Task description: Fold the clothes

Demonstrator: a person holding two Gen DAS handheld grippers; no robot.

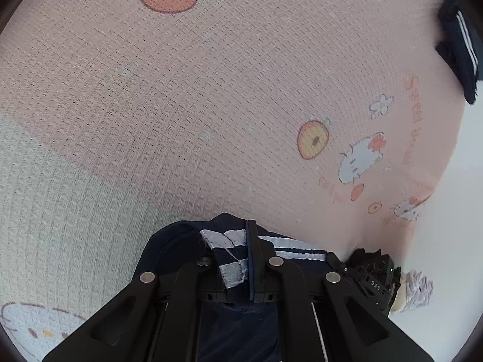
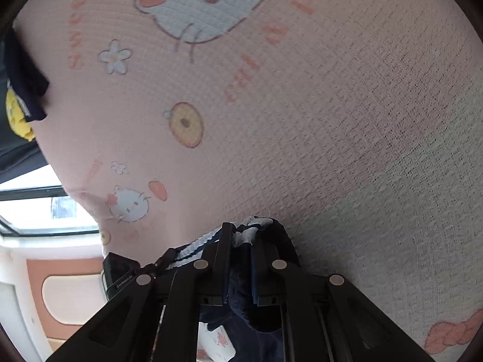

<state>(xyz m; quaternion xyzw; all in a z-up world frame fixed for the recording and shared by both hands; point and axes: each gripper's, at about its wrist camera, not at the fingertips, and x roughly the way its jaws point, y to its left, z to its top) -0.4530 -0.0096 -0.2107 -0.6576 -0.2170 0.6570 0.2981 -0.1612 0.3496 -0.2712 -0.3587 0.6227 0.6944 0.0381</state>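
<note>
Nearest the left wrist camera, the left gripper (image 1: 238, 259) has its jaws closed on a bunched edge of the navy garment (image 1: 172, 250), pinching a patch with white stripes (image 1: 289, 246) right between the fingers. In the right wrist view the right gripper (image 2: 241, 256) is likewise clamped on a gathered edge of the same dark cloth (image 2: 280, 235), with white striped trim (image 2: 196, 246) trailing off to its left. Each camera catches the other tool just beside its own, so the two grips sit close together along one striped edge, and that edge appears to run across from one gripper to the other.

The rest of the cloth falls below and behind the fingers, out of sight, so its shape, and whether it is already doubled over, cannot be made out. Neither hand looks clearly nearer to it.

Beyond the fingers lies the pink quilted sheet (image 1: 211, 105) printed with cartoon cats and fruit, seemingly a bed, bare ahead of both tools. At the far edge another dark striped garment (image 1: 459, 48) lies cut off by the frame, with something yellow (image 2: 16, 117) beside it in the right view.
</note>
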